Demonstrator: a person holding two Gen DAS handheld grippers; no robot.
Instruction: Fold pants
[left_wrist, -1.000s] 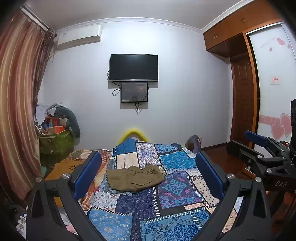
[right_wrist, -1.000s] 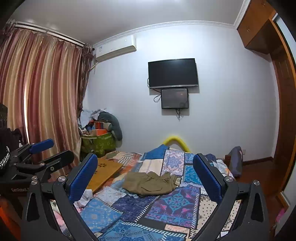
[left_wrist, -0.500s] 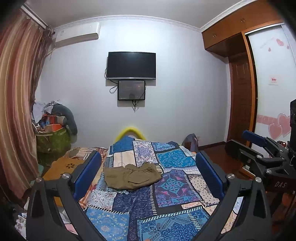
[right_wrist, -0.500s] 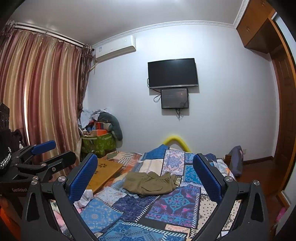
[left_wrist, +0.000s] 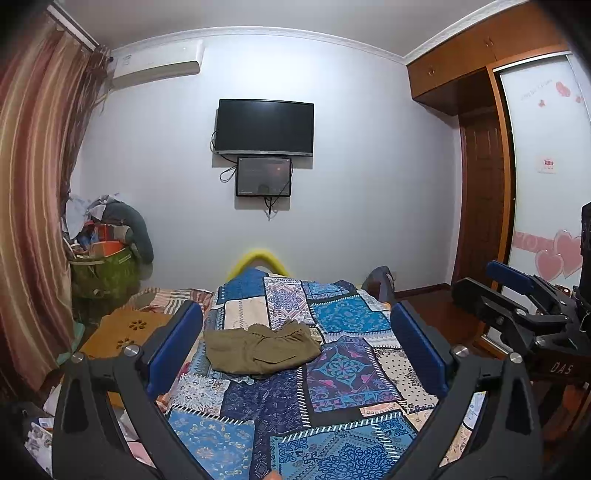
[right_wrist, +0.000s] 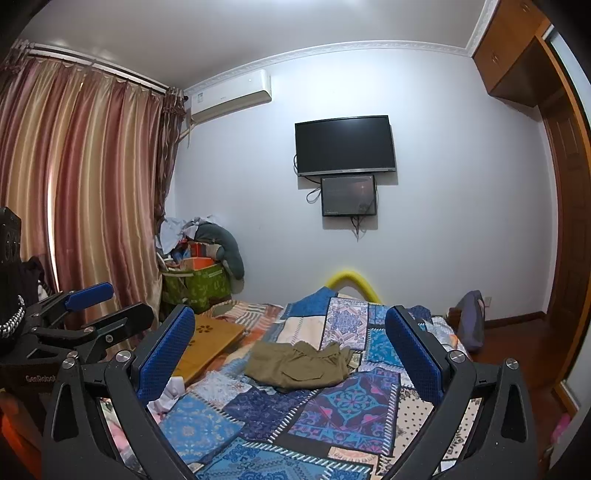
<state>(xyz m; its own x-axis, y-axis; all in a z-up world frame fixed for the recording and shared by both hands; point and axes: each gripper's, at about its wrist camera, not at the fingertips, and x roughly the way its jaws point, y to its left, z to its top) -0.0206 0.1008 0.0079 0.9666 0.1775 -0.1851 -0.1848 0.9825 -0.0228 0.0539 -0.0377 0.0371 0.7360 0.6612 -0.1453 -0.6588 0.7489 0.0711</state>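
Olive-green cotton pants lie loosely bunched at twelve o'clock on the patchwork-quilted bed, barely nearer than a second ago, left gripper and right gripper jaws apart, empty.

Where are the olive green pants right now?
In both wrist views the crumpled olive green pants lie on the blue patchwork bedspread, mid-bed and left of centre, with the tan wooden board to their left.

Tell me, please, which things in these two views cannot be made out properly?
- Olive-green crumpled pants: bunched up, so legs and waistband cannot be told apart in either wrist view.
- Blue patchwork quilt: its near end is cut off by the bottom edge and the open left tongs.
- Small dark wall screen: its text is too small.
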